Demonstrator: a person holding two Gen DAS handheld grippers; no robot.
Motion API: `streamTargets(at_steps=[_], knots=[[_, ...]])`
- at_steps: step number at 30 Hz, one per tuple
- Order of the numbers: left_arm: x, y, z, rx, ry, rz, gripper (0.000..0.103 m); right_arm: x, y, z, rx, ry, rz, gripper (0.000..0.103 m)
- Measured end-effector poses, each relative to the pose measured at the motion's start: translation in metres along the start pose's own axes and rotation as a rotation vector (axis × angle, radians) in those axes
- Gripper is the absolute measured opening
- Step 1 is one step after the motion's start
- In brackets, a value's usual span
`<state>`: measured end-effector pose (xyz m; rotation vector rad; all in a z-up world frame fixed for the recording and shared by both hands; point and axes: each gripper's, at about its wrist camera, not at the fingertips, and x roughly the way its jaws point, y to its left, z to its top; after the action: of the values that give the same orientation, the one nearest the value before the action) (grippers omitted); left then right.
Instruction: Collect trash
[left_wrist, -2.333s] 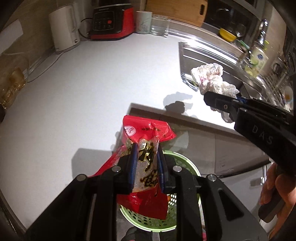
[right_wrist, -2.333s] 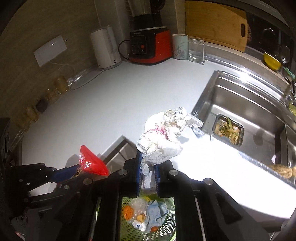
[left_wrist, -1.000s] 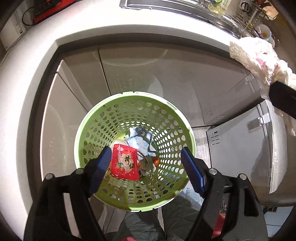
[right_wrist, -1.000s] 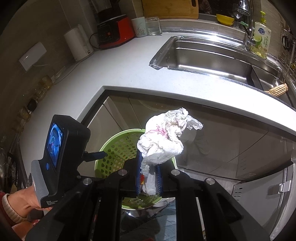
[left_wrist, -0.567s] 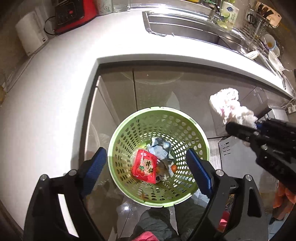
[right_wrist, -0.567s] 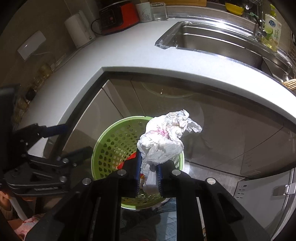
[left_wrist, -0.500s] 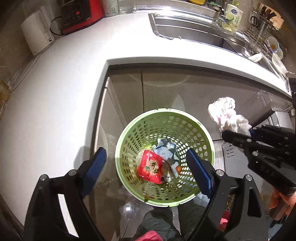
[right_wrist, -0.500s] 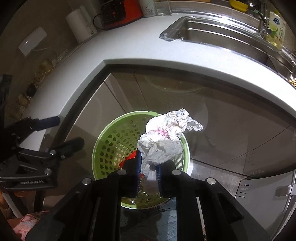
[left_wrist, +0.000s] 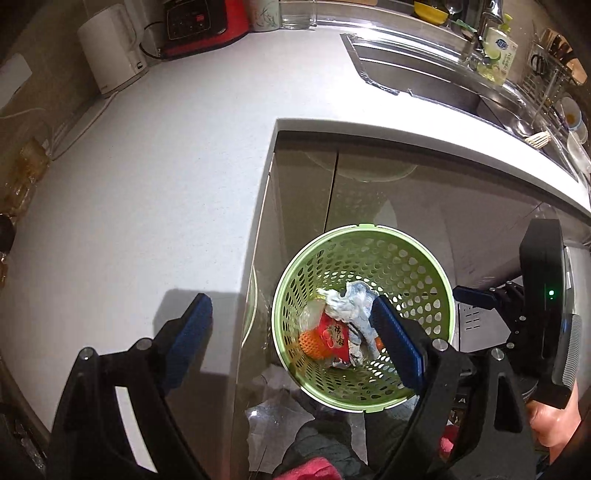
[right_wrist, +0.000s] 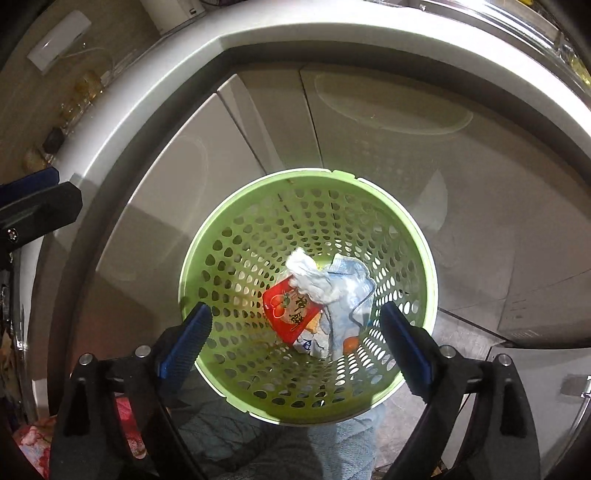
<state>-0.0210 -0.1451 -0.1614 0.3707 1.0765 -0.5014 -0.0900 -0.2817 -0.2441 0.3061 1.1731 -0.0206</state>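
both our grippers tilt steeply down: right gripper (right_wrist: 295, 332) opening, empty, over the green basket (right_wrist: 424, 240); left gripper (left_wrist: 291, 332) spread, empty.

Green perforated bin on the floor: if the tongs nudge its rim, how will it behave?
The green bin looks like thin perforated plastic, so probably light and easy to slide. It is tall, and holds only a red wrapper, crumpled paper and scraps at the bottom, so a push at the rim may well tip it. The rim would likely flex a little.
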Motion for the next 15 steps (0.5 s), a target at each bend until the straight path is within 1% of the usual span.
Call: streamTargets(at_steps=[5,7,12,15], knots=[[-0.002,0.001,0.003,-0.009,-0.004,-0.003,0.084,-0.017,-0.002,0.008,0.006,-0.032,-0.017,0.094],[-0.004,0.002,0.004,-0.016,-0.01,-0.002,0.084,-0.022,-0.003,0.012,0.01,-0.045,-0.025,0.097],[-0.014,0.007,0.011,-0.037,-0.036,-0.001,0.084,-0.042,-0.003,0.025,0.006,-0.074,-0.051,0.097],[-0.024,0.011,0.017,-0.057,-0.061,0.013,0.084,-0.057,0.0,0.038,-0.005,-0.105,-0.059,0.101]])
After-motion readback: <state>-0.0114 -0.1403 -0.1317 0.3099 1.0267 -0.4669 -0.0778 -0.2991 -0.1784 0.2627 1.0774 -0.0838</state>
